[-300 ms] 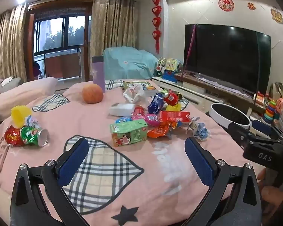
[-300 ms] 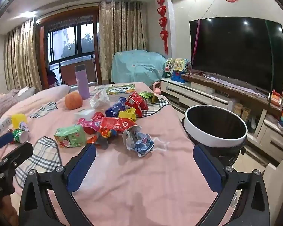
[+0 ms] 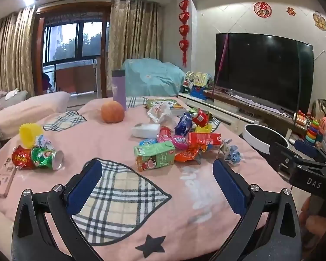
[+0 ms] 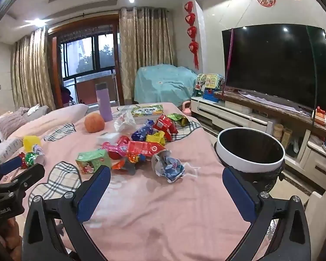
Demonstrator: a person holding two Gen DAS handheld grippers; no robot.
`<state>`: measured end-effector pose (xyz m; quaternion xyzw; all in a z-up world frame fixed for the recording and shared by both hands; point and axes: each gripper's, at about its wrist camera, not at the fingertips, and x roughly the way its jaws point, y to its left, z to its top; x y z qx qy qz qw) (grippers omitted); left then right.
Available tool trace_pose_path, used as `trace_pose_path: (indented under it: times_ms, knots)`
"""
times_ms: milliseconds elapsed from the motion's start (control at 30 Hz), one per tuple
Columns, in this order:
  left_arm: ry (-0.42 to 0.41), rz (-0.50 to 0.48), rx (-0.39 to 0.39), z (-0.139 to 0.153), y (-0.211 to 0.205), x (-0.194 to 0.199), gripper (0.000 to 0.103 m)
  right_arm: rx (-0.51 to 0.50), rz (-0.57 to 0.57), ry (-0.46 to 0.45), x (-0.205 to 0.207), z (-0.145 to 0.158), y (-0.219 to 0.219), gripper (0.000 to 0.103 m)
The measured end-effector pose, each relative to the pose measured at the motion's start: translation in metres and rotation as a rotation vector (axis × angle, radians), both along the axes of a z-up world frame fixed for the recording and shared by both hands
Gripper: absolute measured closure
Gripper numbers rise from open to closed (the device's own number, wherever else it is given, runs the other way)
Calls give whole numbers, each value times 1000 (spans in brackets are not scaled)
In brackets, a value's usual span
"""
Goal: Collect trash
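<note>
Nothing looks collected yet. As far as the right wrist view shows, the bin is dark inside with no trash visible in it, though its bottom is hidden. It stands off the desk's edge, ahead of the right tongs and to their right.

The whole pile of wrappers lies on the pink desk, ahead of both tongs and apart from them. Nearest the right tongs is a crumpled blue-and-white wrapper, just beyond the gap between the fingers. Ahead of the left tongs sits a green carton, with the red and orange packets behind it. A second small cluster, a crushed green can and a red foil wrapper, lies off to the left of the left tongs. So all of it is left to do.

Both tongs stand spread as wide as they go, with nothing between the blue pads. Each hovers over the near part of the desk, side by side, pointing forward and somewhat downward toward the pile. The orange and the purple bottle beyond probably stay.
</note>
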<state>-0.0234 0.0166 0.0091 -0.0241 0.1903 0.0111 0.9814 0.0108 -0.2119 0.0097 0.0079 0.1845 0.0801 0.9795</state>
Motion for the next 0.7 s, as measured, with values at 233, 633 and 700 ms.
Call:
trace_pose_path:
  times_ms: [233, 633, 700]
  knots:
    - [-12, 8, 4, 4, 2, -5, 0, 49, -2, 19, 0, 1, -15, 0]
    - [-20, 16, 13, 8, -1, -7, 0, 69, -13, 18, -2, 2, -21, 0]
    - [-23, 13, 14, 7, -1, -7, 0, 71, -12, 19, -1, 2, -22, 0]
